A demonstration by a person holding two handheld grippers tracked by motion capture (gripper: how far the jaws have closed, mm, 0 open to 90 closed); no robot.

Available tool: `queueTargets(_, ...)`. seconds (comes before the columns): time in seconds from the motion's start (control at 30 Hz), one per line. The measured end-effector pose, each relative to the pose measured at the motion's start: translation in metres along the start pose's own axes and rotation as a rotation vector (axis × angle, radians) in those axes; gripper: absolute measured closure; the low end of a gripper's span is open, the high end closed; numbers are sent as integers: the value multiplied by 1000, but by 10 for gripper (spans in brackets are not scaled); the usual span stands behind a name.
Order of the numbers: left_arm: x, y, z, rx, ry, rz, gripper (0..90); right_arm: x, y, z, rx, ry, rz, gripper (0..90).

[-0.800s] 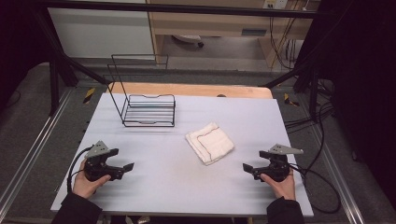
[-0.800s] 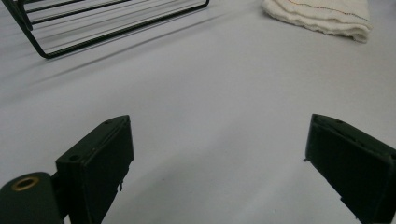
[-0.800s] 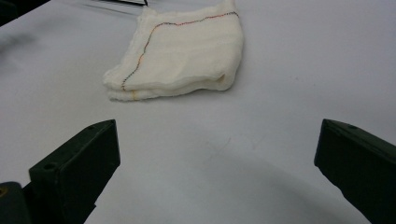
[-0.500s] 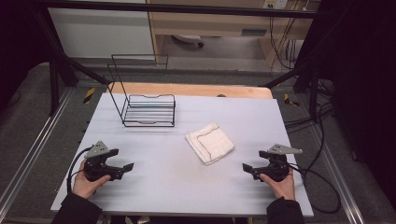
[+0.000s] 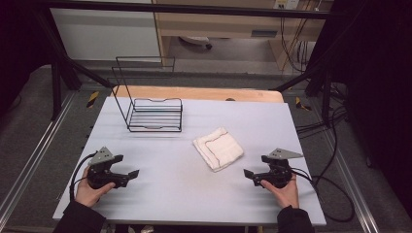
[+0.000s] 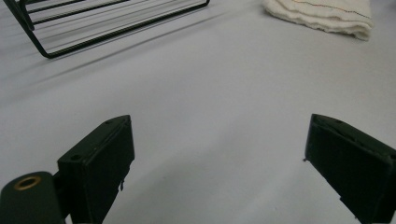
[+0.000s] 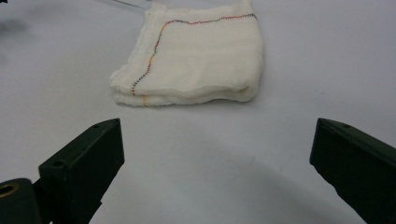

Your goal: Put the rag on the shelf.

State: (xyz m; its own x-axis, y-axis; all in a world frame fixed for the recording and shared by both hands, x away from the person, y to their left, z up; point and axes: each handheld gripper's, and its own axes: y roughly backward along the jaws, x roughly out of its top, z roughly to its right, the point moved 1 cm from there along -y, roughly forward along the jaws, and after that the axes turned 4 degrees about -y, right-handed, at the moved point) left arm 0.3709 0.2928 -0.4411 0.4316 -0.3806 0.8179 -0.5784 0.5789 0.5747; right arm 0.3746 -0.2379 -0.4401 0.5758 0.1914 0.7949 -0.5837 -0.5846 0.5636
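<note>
1. Nearest the camera, at the lower left of the high view, the left gripper [image 5: 132, 174] rests on the pale grey table [image 5: 175, 194] in a person's hand. In the left gripper view its two black jaws stand wide apart with bare tabletop between them: released, grasping nothing.
2. At the lower right of the high view, the right gripper [image 5: 248, 174] sits on the table in the other hand, pointing toward the middle of the frame. In the right gripper view its jaws are spread just as wide, with bare table between them; it too is released and holds nothing.
3. A little farther on, right of centre in the high view, a folded white cloth [image 5: 218, 148] lies flat on the table. It is near the right gripper but apart from it, and well apart from the left one. In the right gripper view the cloth [image 7: 196, 60] lies at the upper centre, beyond the jaws, with a thin coloured stitch line along one edge. In the left gripper view one edge of it [image 6: 322, 16] shows at the upper right.
4. Farther still, at the upper left of the table in the high view, stands a black wire rack [image 5: 154, 114] with a tall wire back. Its barred floor holds nothing, and it stands apart from the cloth.
</note>
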Motion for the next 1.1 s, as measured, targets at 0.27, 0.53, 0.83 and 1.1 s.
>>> queueTargets(0.27,0,1,-1,3,4,2,84,9,-13,-17,-15,27,-15,77)
queueTargets(0.53,0,1,-1,9,3,1,84,19,-32,-39,21,63,-44,145)
queueTargets(0.83,0,0,-1,12,-1,-6,83,31,-58,-67,49,139,-77,329)
queueTargets(1.1,0,0,-1,12,1,-6,86,35,-81,-79,27,155,-97,480)
